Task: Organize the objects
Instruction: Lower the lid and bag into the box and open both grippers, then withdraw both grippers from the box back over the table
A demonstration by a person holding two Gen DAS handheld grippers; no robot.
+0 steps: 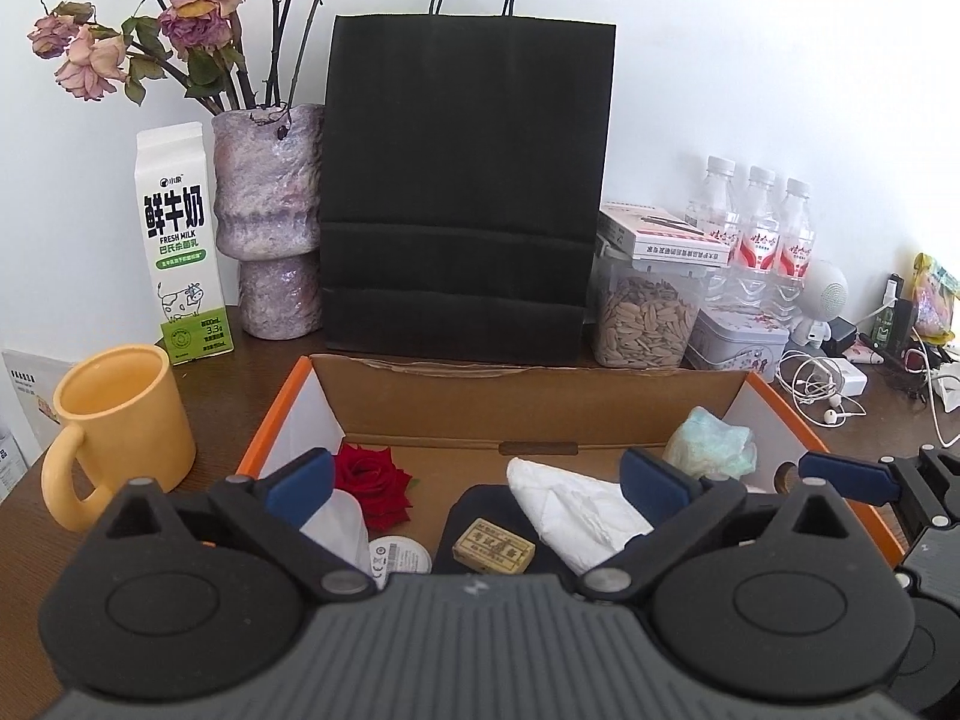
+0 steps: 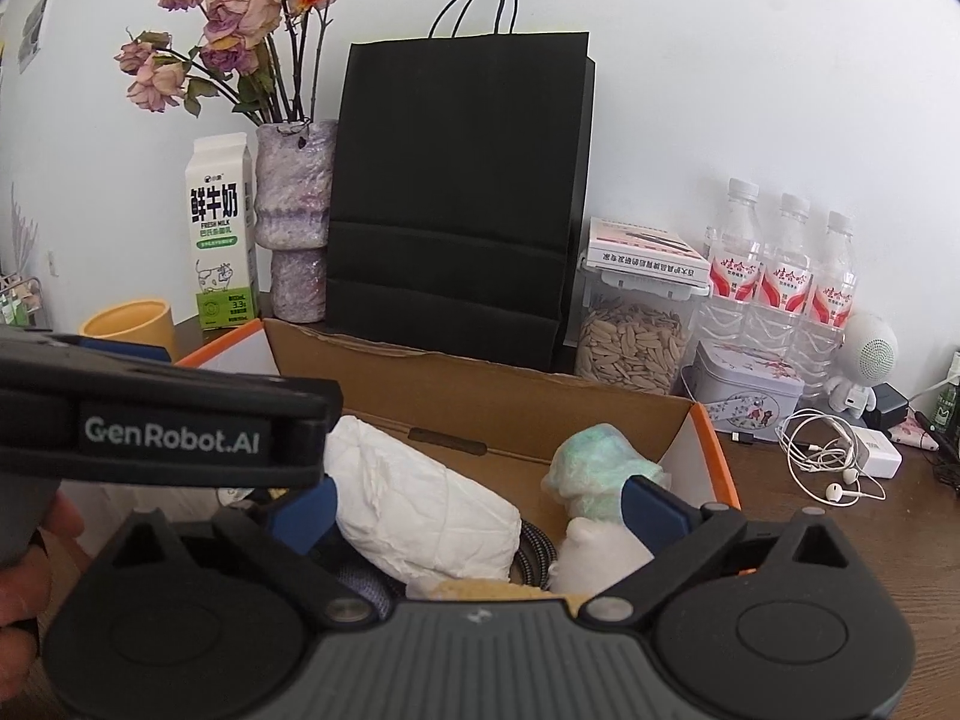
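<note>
Both tools hang low over the open cardboard box (image 1: 528, 402) on the dark wooden worktop (image 1: 252, 372), and neither one is carrying anything: the left hand-held gripper (image 1: 480, 477) has its blue pads spread wide with nothing pinched between them, and the right hand-held gripper (image 2: 480, 510) is splayed just as wide, empty too. Inside the box the clutter is a mixed bag: a velvety red rose head (image 1: 372, 483) near the left wall, a crumpled white tissue (image 1: 576, 510) soft and creased in the middle, a small tan rectangular block (image 1: 493, 553) lying on something dark, a round white disc (image 1: 399, 555), and a fuzzy pale-green wad (image 1: 711, 441) toward the right corner. From the right wrist view that green wad (image 2: 594, 465) sits just off the right pad, with the tissue (image 2: 420, 516) bulging between the fingers. My read is that a fresh pick comes next, and the smart play is to commit to one item, centre it between the pads, and come down squarely. The tissue and the wad will squash, so close gently and low on the bulk; the hard little block wants a flat grip across its short sides. Keep the two tools from crowding each other, since they sit near together over the box. Behind stand a matte black paper bag (image 1: 468, 180), a glossy milk carton (image 1: 177, 240) and a smooth yellow mug (image 1: 120, 420).
</note>
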